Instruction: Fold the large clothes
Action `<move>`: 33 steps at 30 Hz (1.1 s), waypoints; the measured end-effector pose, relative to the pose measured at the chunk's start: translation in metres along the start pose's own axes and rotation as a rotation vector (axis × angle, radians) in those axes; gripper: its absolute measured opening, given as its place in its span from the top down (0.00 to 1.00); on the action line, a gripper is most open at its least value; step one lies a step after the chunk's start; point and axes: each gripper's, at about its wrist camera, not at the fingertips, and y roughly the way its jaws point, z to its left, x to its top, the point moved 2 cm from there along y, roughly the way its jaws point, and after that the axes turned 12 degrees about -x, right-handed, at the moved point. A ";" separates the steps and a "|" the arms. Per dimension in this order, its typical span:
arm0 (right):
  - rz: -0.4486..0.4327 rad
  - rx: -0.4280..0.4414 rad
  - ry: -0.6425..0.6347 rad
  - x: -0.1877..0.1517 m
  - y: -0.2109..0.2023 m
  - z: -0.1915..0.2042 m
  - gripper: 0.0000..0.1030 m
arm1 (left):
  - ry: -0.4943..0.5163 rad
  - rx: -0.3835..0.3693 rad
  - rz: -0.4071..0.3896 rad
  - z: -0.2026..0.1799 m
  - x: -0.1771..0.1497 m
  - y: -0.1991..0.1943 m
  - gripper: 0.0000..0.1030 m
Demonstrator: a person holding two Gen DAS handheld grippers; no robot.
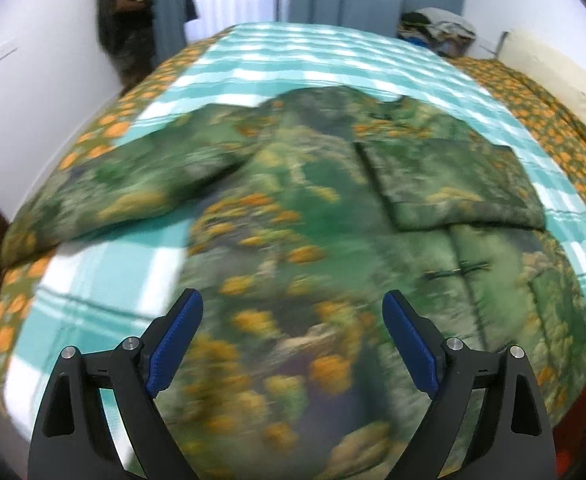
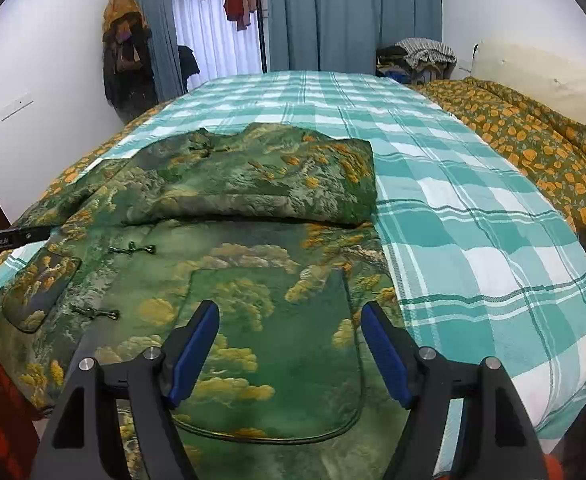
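A green padded jacket (image 1: 293, 208) (image 2: 253, 272) with an orange and yellow landscape print lies flat on the bed, front up. One sleeve (image 1: 453, 184) (image 2: 261, 184) is folded across the chest. The other sleeve (image 1: 113, 196) stretches out to the left. My left gripper (image 1: 292, 304) hovers open over the jacket's lower part, nothing between its blue pads; that view is blurred. My right gripper (image 2: 289, 312) is open above a large patch pocket (image 2: 273, 352), holding nothing. The left gripper's body (image 2: 9, 238) shows at the left edge of the right wrist view.
A teal and white plaid blanket (image 2: 473, 208) (image 1: 293, 52) covers the bed, over an orange-flowered cover (image 2: 533, 140). A heap of clothes (image 2: 421, 58) sits at the far right corner. Coats (image 2: 125, 60) hang on the left wall beside blue curtains (image 2: 353, 12).
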 end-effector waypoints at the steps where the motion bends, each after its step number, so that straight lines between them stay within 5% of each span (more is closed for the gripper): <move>1: -0.008 0.001 -0.005 -0.002 -0.003 0.002 0.27 | -0.018 0.025 -0.002 0.012 0.000 -0.004 0.11; 8: -0.033 0.014 -0.066 -0.009 -0.005 0.023 0.27 | -0.201 0.091 -0.058 0.105 0.006 -0.029 0.10; 16: -0.069 0.014 -0.071 -0.006 -0.009 0.031 0.27 | -0.649 0.024 -0.157 0.247 0.014 -0.031 0.10; 19: -0.067 0.000 -0.087 -0.008 -0.007 0.034 0.27 | -0.804 -0.007 -0.117 0.288 0.012 -0.011 0.11; 23: -0.040 0.001 -0.088 -0.009 0.001 0.038 0.27 | -0.929 0.048 -0.066 0.317 0.005 0.019 0.18; 33: 0.005 0.031 -0.109 -0.014 0.018 0.050 0.27 | -1.132 0.093 -0.269 0.363 0.012 0.029 0.31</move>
